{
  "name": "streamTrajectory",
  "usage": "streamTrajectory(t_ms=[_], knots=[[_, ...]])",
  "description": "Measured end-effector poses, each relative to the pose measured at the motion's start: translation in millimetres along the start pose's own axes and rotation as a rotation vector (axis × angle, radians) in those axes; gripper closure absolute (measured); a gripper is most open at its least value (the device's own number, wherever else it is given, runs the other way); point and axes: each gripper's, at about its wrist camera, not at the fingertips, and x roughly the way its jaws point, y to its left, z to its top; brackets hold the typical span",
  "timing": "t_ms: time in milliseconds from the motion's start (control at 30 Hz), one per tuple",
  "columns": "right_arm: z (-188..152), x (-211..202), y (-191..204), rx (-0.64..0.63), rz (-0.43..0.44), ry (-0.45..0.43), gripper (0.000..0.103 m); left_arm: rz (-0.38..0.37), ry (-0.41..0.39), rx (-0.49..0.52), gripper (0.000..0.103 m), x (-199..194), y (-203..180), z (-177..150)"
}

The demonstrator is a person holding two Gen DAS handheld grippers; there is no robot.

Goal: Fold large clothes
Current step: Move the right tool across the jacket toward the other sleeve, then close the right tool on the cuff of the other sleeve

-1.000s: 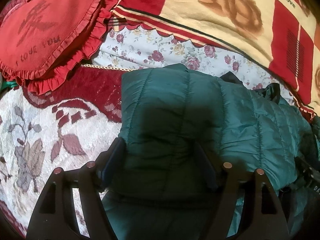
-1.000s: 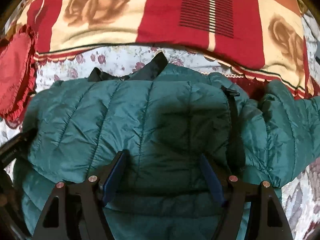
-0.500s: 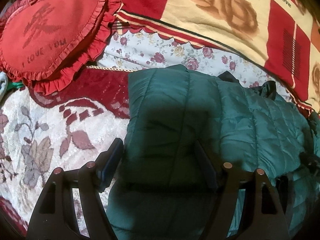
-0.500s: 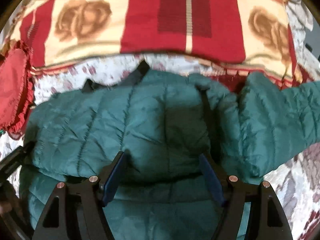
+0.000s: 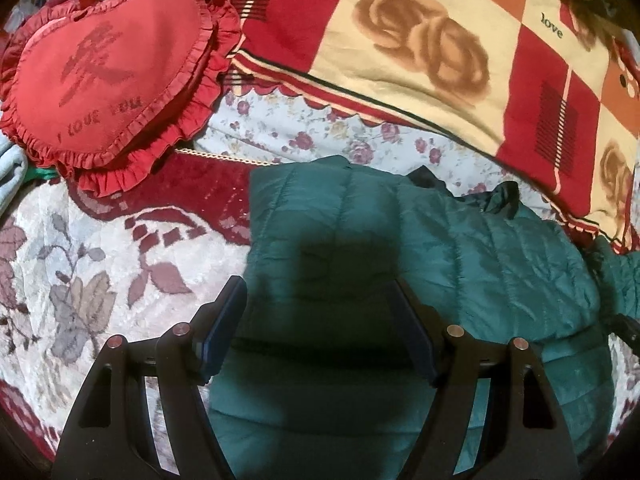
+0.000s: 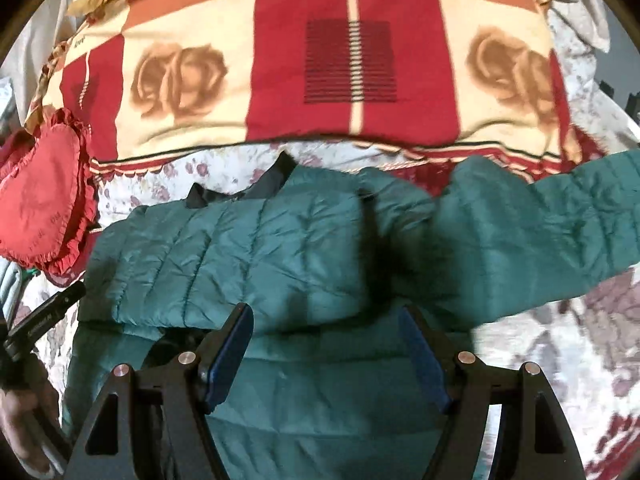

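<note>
A dark green quilted jacket (image 5: 460,248) lies on the bed with its left side folded over the body. My left gripper (image 5: 316,292) hangs open above the jacket's left part, casting a shadow on it, with nothing pinched. In the right wrist view the jacket (image 6: 240,248) shows its dark collar (image 6: 276,176) at the top. One sleeve (image 6: 540,232) stretches out to the right across the cover. Above the jacket's middle my right gripper (image 6: 325,314) is open and holds nothing. The left gripper's handle (image 6: 44,316) and a hand (image 6: 20,412) show at the left edge.
A red heart-shaped ruffled pillow (image 5: 104,72) lies at the upper left. A red and cream rose blanket (image 5: 420,52) is bunched along the far side. The white and maroon floral bed cover (image 5: 80,280) spreads out left of the jacket.
Both grippers have lifted away from the jacket. The right one has swung to the right, so the outstretched sleeve now fills the right of its view. Jaws unchanged.
</note>
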Motion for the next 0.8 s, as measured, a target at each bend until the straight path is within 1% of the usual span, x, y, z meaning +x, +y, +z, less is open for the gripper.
streamTrajectory(t_ms=[100,233,267,300,533,633,800], knots=[[0.6,-8.0,-17.2,0.018,-0.025,-0.006,0.03,-0.019,0.017,0.01,0.029,4.6,-10.8,-1.3],[2.3,-15.3,-45.1,0.068,-0.049,-0.018,0.03,0.025,0.075,0.058,0.029,22.3,-24.8,-9.2],[2.8,-17.3,-52.6,0.075,-0.063,-0.022,0.03,0.029,0.098,0.068,0.029,28.0,-26.7,-12.0],[3.4,-19.2,-60.7,0.083,-0.077,-0.022,0.03,0.031,0.103,0.073,0.029,30.6,-27.1,-13.9],[5.1,-35.4,-112.8,0.14,-0.142,-0.039,0.03,0.008,0.082,0.051,0.029,16.5,-18.6,-12.8],[4.0,-44.6,-134.9,0.166,-0.172,-0.05,0.025,0.01,0.056,0.063,0.029,6.6,-19.1,-13.2],[1.4,-59.7,-170.6,0.21,-0.223,-0.074,0.025,-0.013,0.044,0.052,0.029,-2.3,-17.7,-13.2]])
